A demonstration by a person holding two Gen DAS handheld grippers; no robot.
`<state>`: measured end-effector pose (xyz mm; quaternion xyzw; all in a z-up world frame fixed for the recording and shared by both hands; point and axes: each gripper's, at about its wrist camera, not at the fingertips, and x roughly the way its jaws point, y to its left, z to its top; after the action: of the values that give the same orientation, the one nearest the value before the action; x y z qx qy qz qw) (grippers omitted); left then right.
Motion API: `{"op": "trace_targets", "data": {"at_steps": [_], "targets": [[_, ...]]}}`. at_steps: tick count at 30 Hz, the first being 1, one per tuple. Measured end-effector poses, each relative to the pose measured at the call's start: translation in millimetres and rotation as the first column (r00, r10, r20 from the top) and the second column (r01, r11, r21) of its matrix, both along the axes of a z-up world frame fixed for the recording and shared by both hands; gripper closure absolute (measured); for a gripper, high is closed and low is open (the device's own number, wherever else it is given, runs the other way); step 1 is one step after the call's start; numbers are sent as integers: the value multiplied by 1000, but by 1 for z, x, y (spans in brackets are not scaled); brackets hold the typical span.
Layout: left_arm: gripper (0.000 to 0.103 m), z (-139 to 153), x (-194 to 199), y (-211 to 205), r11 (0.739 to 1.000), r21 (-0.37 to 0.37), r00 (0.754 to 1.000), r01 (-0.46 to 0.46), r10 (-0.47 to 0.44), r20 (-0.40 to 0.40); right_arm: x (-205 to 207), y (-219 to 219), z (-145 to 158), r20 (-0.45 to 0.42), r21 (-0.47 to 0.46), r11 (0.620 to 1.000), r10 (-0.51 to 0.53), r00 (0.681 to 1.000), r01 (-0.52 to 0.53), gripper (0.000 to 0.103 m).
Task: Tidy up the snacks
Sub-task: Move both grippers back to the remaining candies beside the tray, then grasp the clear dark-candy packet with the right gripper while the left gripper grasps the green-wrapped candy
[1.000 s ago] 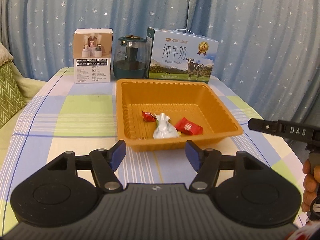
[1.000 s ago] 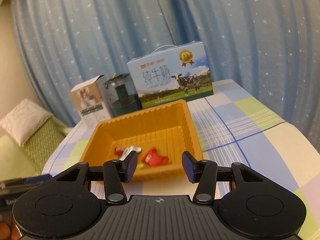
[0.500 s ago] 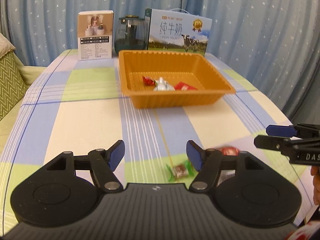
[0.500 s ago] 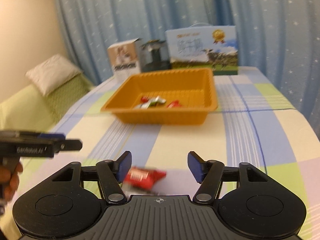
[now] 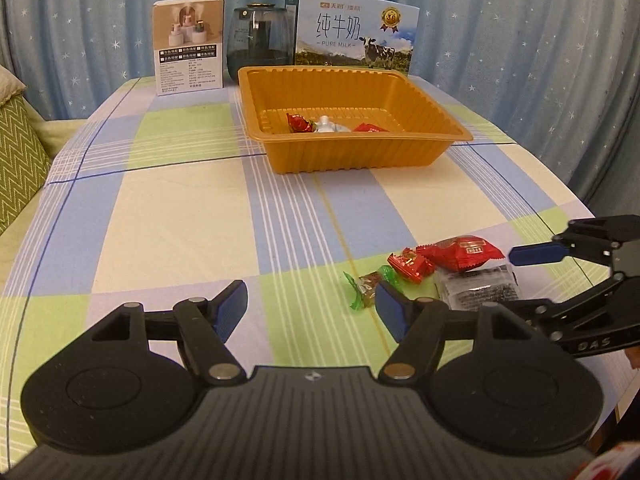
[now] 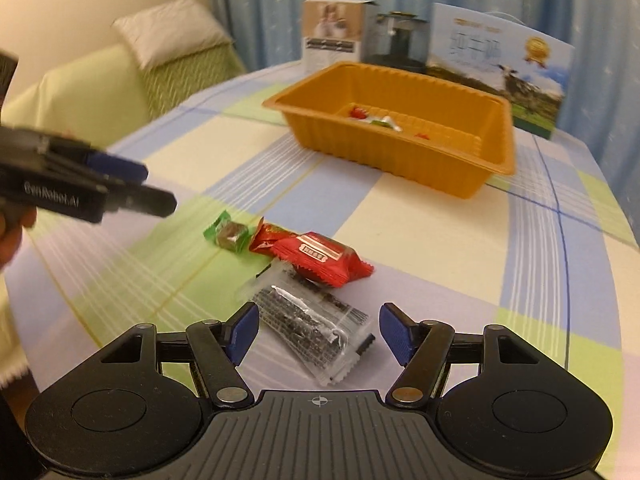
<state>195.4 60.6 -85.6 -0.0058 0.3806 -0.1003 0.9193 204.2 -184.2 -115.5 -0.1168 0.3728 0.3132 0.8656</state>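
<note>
Left gripper [image 5: 310,305] jaws widening (empty), right gripper [image 6: 316,330] jaws apart, straddling clear packet [image 6: 310,326]

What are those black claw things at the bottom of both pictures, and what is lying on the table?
They are two hand-held grippers, each with its own camera looking along its blue-padded fingers. One picture is from the left gripper, the other from the right gripper. Both are open and hold nothing; their jaws have just been opening. On the checked tablecloth lie a green-wrapped candy, two red snack packets and a clear packet of dark snack, between the right gripper's fingers. The orange tray already holds some sweets.
</note>
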Motion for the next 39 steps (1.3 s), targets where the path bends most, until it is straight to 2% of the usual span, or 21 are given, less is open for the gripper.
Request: {"op": "trace_targets", "data": {"at_steps": [9,13,16,19,23,26,31,35,39], "targets": [[35,-5,6,-6,1000,0,1000,24,-24,-9,12,11,-13,-20,-30,999,24,1000,-25,38],[35,-7,7,-10,999,18,999,45,-45,-13,10,13,-11,-32,-22,999,28,999,-29,58],[35,-9,8,-14,996,35,997,77,-76,-21,6,13,-10,-39,-16,1000,11,999,-11,63],[35,-13,10,-19,992,56,994,109,-107,-34,4,11,-9,-64,11,1000,-8,998,8,63],[35,-21,17,-27,984,105,989,145,-141,-47,2,16,-11,-46,-8,1000,-6,999,5,63],[37,-26,21,-33,976,135,985,173,-168,-44,4,21,-14,-37,-15,1000,-4,999,3,63],[41,-30,33,-42,955,190,974,226,-226,-24,6,20,-14,-71,17,999,-46,996,47,63],[42,-34,42,-47,944,202,965,260,-261,-25,5,18,-12,-82,30,997,-69,994,72,63],[52,-39,48,-50,941,191,960,279,-277,-37,5,17,-11,-94,39,995,-83,992,87,63]]}}
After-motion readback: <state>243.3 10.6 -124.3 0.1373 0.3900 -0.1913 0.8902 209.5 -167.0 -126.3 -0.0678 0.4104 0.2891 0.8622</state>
